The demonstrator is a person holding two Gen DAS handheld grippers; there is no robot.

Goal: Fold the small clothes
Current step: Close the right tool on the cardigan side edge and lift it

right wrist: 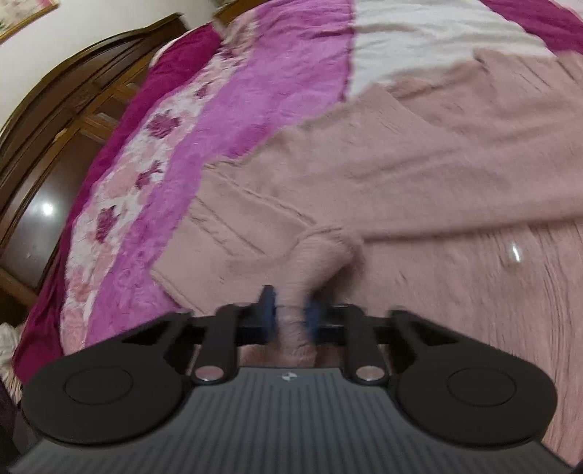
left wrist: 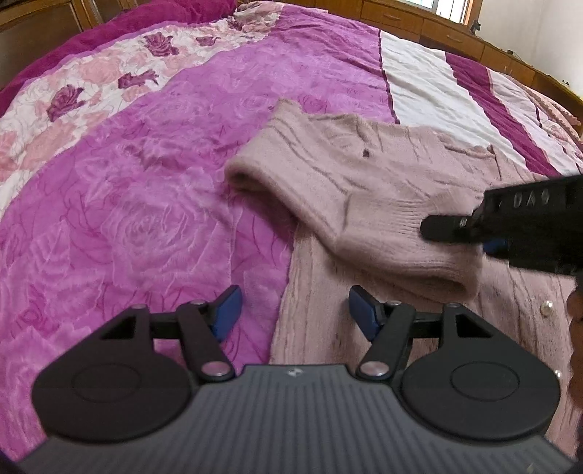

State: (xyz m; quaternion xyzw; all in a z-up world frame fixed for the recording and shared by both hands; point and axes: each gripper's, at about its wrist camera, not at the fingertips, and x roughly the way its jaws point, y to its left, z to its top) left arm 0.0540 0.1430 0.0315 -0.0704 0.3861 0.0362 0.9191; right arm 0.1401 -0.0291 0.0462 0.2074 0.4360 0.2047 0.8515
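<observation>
A fuzzy pale pink sweater (left wrist: 364, 175) lies on the bed, one sleeve folded across its body. My left gripper (left wrist: 295, 313) hangs open just above the sweater's left edge, blue pads wide apart with nothing between them. In the left wrist view my right gripper (left wrist: 455, 228) comes in from the right at the sleeve's ribbed cuff. In the blurred right wrist view the right gripper (right wrist: 289, 313) is shut on a bunched piece of the sweater's cuff (right wrist: 320, 255), with the knit pinched between its blue pads. The sweater's body (right wrist: 455, 164) spreads out beyond.
A magenta rose-patterned blanket (left wrist: 127, 218) with floral and white bands covers the bed. Wooden furniture (left wrist: 400, 18) runs along the far side, and a dark wooden bed frame (right wrist: 54, 109) sits at the left. Pearl buttons (left wrist: 546, 306) dot the sweater's front.
</observation>
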